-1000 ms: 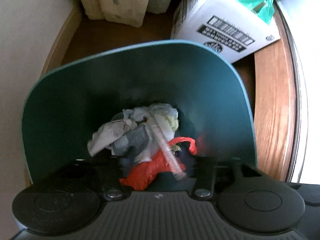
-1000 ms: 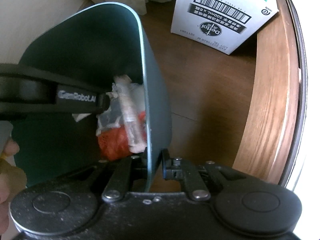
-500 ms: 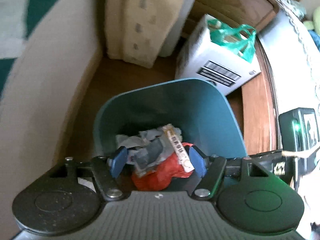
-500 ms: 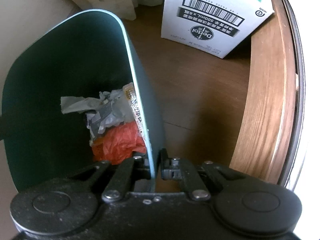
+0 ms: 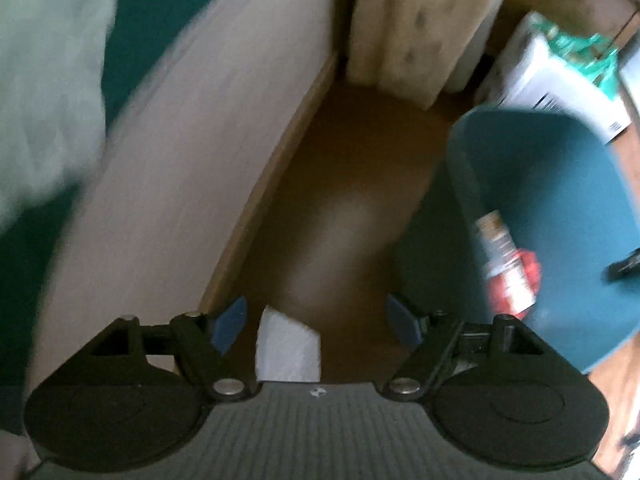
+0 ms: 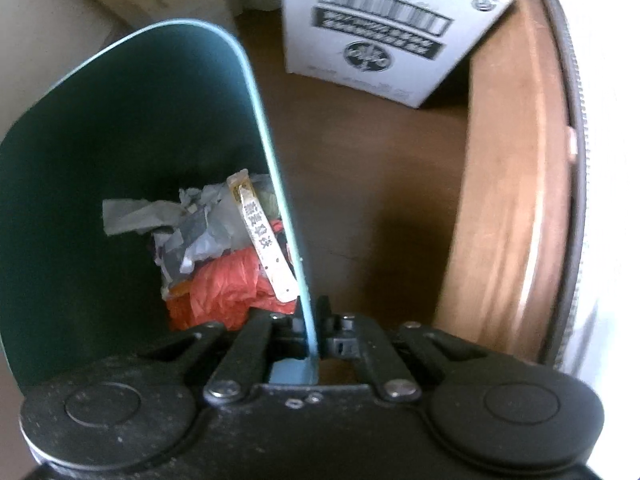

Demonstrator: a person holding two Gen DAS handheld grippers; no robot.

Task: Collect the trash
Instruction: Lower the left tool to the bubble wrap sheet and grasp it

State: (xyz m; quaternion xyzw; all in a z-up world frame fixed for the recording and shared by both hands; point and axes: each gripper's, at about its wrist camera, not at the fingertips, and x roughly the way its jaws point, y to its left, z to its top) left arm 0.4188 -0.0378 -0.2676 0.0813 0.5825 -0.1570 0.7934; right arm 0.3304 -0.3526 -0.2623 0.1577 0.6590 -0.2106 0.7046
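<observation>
The left gripper [image 5: 316, 322] has swung off the bin [image 6: 120, 152], jaws opening and empty, over a white scrap [image 5: 288, 354] on the floor, likely next. The right gripper [image 6: 316, 332] stays clamped on the bin's rim, trash [image 6: 224, 248] inside.

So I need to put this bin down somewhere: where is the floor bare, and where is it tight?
Bare floor lies between the teal bin, the white carton and the wooden panel. A second strip runs along the pale wall toward the curtain. It is tight near the white paper under the left gripper.
</observation>
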